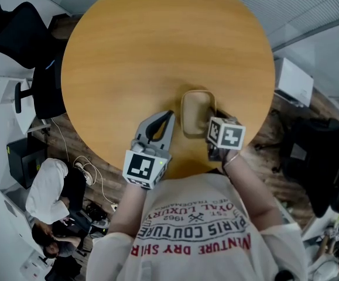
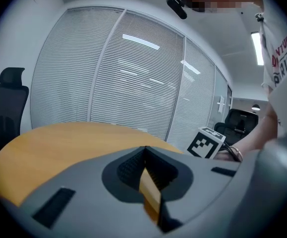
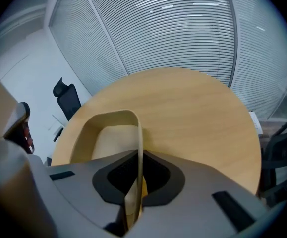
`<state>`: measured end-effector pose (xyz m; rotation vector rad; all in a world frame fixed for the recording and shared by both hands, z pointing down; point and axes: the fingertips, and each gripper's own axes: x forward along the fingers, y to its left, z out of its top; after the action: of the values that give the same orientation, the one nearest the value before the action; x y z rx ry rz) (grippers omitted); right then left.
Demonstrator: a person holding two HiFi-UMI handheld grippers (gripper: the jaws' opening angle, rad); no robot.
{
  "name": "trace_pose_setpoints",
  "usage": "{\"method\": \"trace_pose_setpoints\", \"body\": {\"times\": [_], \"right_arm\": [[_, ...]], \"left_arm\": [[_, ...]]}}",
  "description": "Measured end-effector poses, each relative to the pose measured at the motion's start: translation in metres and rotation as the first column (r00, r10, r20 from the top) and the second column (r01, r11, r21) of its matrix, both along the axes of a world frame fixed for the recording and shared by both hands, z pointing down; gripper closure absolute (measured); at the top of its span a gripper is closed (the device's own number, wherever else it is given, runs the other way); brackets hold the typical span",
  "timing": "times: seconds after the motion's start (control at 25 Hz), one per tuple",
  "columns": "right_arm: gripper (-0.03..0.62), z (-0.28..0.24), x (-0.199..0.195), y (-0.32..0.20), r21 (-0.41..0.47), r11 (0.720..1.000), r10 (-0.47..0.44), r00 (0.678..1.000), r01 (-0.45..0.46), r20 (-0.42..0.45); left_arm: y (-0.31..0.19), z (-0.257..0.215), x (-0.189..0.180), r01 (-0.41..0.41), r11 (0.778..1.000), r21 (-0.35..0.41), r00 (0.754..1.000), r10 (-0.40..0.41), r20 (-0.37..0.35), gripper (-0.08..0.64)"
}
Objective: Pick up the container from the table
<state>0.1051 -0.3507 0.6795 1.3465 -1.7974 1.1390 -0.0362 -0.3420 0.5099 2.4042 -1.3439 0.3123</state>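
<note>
The beige container [image 1: 196,111] sits on the round wooden table [image 1: 157,45], close to the edge nearest you. Your right gripper [image 1: 212,119] has its jaws pinched on the container's right side wall, with the thin rim running straight up between the pads in the right gripper view. Your left gripper [image 1: 169,117] hovers just beside the container's left side, not touching it. Its jaws are pressed together at the tips with nothing between them. A black office chair [image 1: 11,28] stands beyond the table's left edge.
</note>
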Motion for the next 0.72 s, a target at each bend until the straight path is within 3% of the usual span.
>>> {"method": "trace_pose_setpoints", "body": {"times": [0.2,0.36,0.72], "right_arm": [[0.586,-0.038,-0.003,-0.015,0.100,0.995,-0.014,1.000,0.013,0.012],[0.589,-0.078,-0.012,-0.026,0.217,0.975,-0.046,0.998,0.038,0.033],[0.589,-0.175,-0.026,-0.036,0.481,0.868,-0.138,0.990,0.122,-0.002]], "left_arm": [[0.000,-0.016,-0.010,0.034,0.999,0.031,0.999,-0.034,0.000,0.559],[0.005,-0.025,-0.024,0.052,0.997,0.061,0.999,-0.053,0.013,0.558],[0.009,-0.069,-0.039,0.121,0.980,0.156,0.992,-0.122,0.000,0.558]]}}
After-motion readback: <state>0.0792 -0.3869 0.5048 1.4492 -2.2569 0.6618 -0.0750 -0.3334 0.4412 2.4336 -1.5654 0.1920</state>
